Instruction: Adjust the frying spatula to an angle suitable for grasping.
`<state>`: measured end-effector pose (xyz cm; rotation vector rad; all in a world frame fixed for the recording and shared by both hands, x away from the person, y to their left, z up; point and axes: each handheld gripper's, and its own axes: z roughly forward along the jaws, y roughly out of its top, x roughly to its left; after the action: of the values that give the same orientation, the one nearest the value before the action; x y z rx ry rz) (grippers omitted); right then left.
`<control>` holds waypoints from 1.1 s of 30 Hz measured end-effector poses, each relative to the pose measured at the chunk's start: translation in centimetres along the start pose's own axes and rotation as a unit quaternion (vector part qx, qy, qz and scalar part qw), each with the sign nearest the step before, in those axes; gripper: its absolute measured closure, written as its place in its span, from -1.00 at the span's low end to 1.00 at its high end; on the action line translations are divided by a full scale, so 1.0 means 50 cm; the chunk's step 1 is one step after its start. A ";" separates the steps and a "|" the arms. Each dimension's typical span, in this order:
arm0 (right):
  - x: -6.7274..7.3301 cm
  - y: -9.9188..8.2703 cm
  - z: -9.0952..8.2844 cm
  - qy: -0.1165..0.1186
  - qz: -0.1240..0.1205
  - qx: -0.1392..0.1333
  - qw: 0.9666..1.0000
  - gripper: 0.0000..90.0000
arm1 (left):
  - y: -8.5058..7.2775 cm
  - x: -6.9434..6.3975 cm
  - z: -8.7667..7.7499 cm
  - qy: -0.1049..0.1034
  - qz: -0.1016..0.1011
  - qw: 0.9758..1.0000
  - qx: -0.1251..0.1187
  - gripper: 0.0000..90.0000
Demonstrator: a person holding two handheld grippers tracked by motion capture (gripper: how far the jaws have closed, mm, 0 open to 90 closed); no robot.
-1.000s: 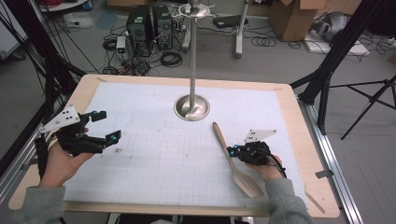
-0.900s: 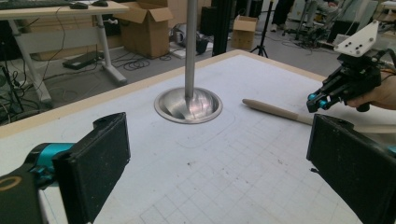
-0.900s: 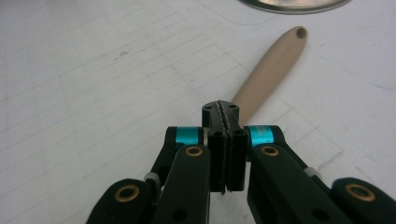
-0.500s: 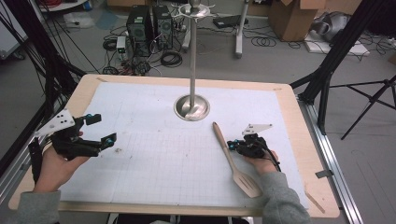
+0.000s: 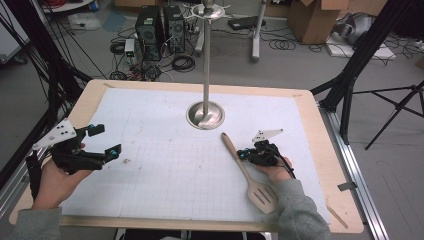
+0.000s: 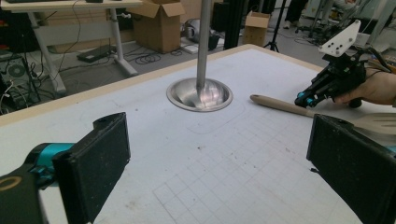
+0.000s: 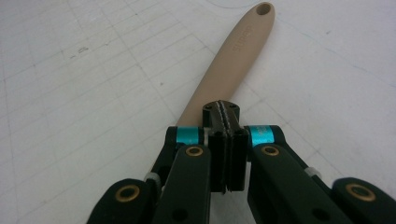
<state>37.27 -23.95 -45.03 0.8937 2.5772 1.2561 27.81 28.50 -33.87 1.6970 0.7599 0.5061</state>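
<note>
Even, soft overhead light, shadows faint. Glare on the stand base (image 5: 205,115). Left gripper view: near jaws soft-focused. Right gripper view sharp close in; sheet (image 7: 93,70) nearly washed out.

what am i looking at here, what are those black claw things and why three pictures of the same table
A person sits at a table holding a two-jaw gripper in each hand. The high view looks down from above; the other two come from cameras riding on each gripper, looking along its jaws. On the table stand a metal stand and a tan slotted spatula. The left gripper is open and holds nothing. The right gripper has its jaws shut, just over the spatula's handle; it does not grip it.
</note>
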 end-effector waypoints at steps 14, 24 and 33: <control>0.004 0.017 0.014 0.022 -0.023 0.011 0.999 1.00 | -0.005 0.001 -0.007 0.007 -0.002 1.000 0.003 -0.85; 0.023 0.038 0.027 0.033 -0.062 0.023 0.997 1.00 | -0.008 0.001 -0.011 0.010 -0.001 1.000 0.005 -0.85; 0.031 0.047 0.036 0.045 -0.080 0.030 0.995 1.00 | -0.009 0.001 -0.017 0.013 -0.001 1.000 0.006 -0.85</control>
<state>37.74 -20.76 -44.19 0.6393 2.7057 1.2072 27.19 29.18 -34.10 1.7033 0.7850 0.5248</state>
